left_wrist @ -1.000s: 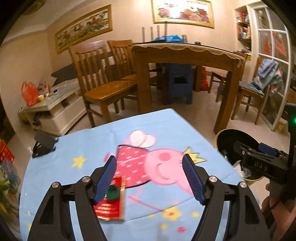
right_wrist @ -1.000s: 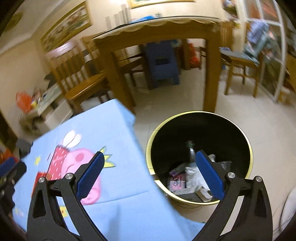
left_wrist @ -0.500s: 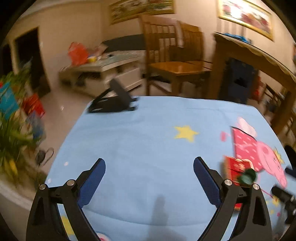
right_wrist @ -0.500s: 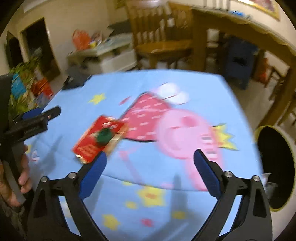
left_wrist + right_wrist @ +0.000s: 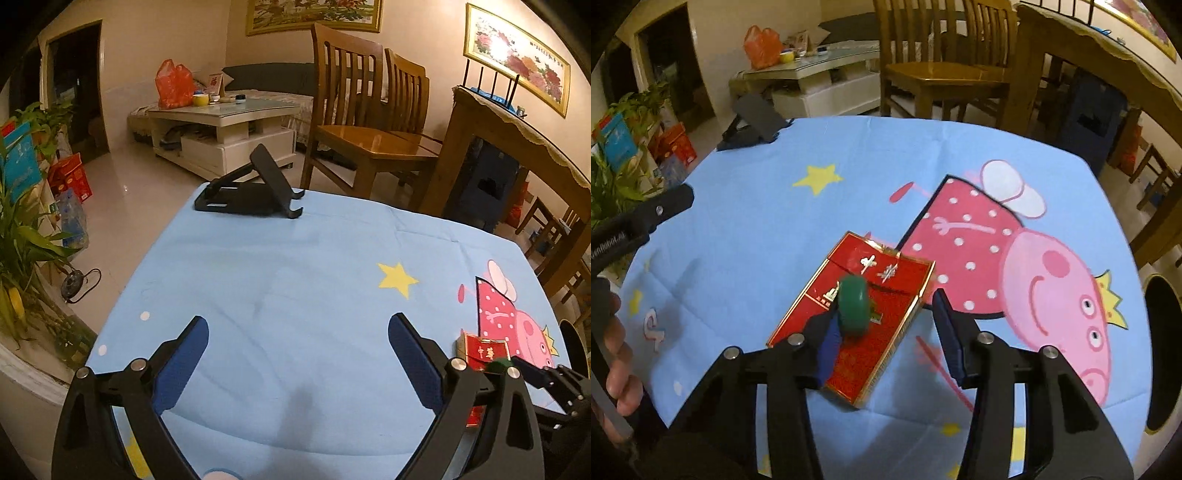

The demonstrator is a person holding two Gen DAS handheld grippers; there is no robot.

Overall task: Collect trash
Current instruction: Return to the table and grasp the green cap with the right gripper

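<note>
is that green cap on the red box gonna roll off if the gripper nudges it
Probably. The green cap looks round and rests loose on the flat red box, so a side nudge could roll or slide it. It looks small and light. The right gripper, jaws just closing, has one pad beside it; a pinch may squirt it away.

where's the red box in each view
Left wrist: the red box sits at the far right edge, low, just past the left gripper's right finger, partly hidden by it.
Right wrist: the box lies centre, low, between the right gripper's closing fingers, a green cap on it.
Shared landmark: the black stand at the tablecloth's far edge.
</note>
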